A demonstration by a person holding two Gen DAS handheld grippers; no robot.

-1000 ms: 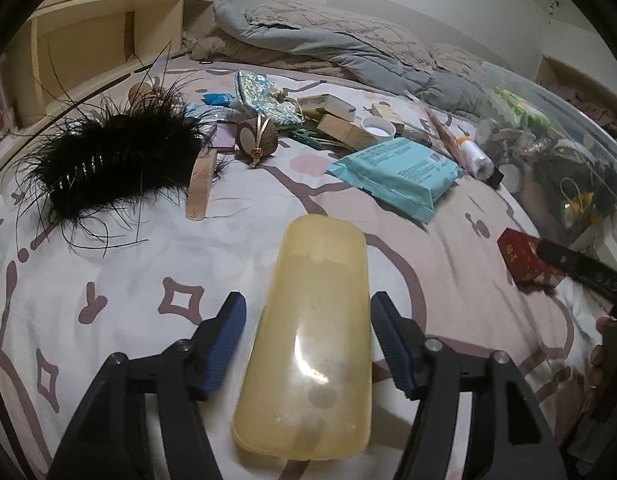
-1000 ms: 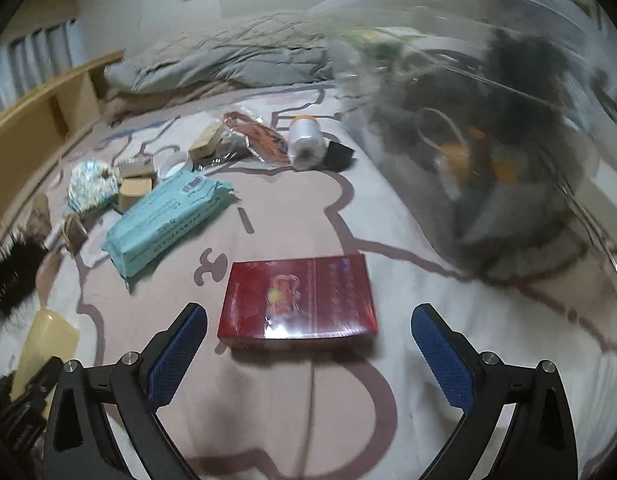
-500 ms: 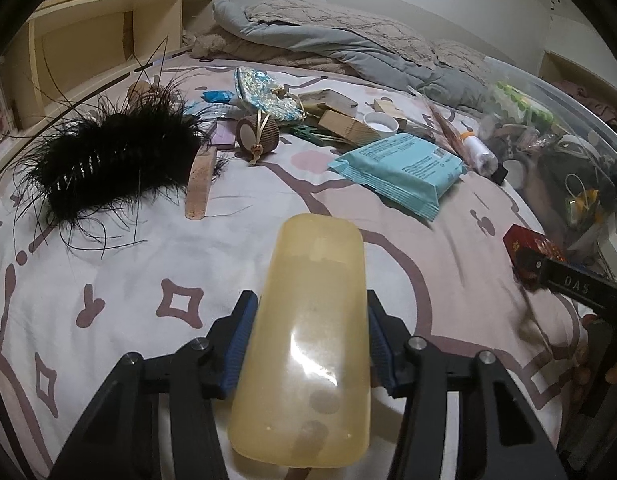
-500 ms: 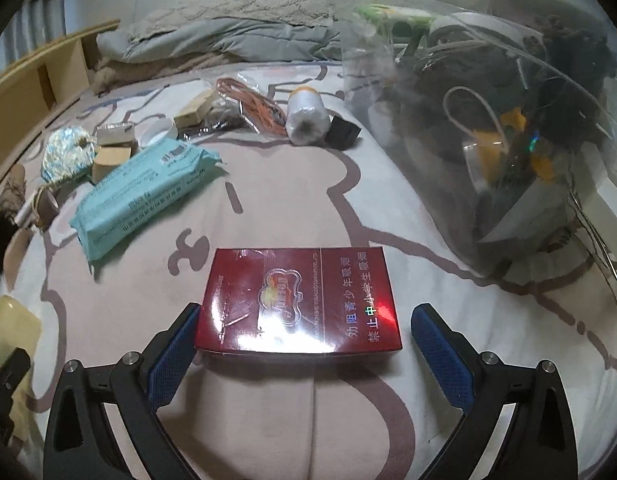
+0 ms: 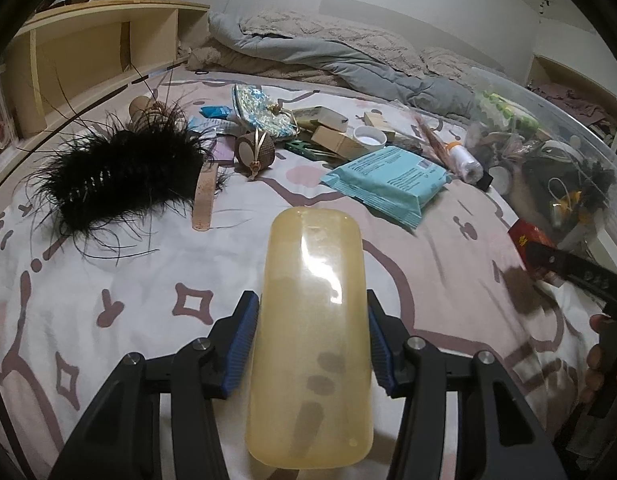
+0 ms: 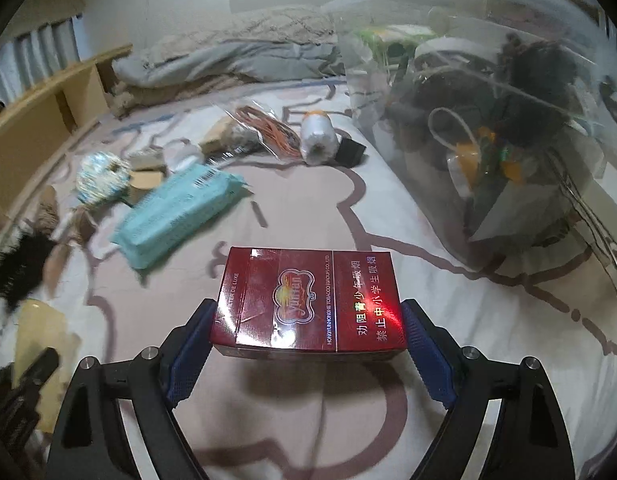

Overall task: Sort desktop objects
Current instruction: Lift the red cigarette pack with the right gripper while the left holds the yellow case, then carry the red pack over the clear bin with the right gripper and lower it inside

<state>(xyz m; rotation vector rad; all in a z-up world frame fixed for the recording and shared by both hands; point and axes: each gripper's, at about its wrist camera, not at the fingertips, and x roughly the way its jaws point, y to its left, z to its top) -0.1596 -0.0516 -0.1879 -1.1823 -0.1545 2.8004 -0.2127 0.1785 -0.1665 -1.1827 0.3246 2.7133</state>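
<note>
Now my left hand-held gripper (image 5: 310, 344) has squeezed onto the yellow case (image 5: 312, 332), and my right hand-held gripper (image 6: 308, 344) is closing on the red box (image 6: 308, 304); both can go up soon.

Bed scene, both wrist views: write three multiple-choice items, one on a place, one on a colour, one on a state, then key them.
1. Where does the teal wipes pack lie?
A. on the bedspread
B. in the clear bin
C. on the shelf

2. What colour is the box between the right tool's pads?
A. green
B. red
C. white

3. What is the left tool doing?
A. hanging free
B. clamping the feather piece
C. clamping the yellow case

Key: 1 A, it rests on the patterned cover; 2 B, the top face is dark red; 3 C, both blue pads press its sides.
</note>
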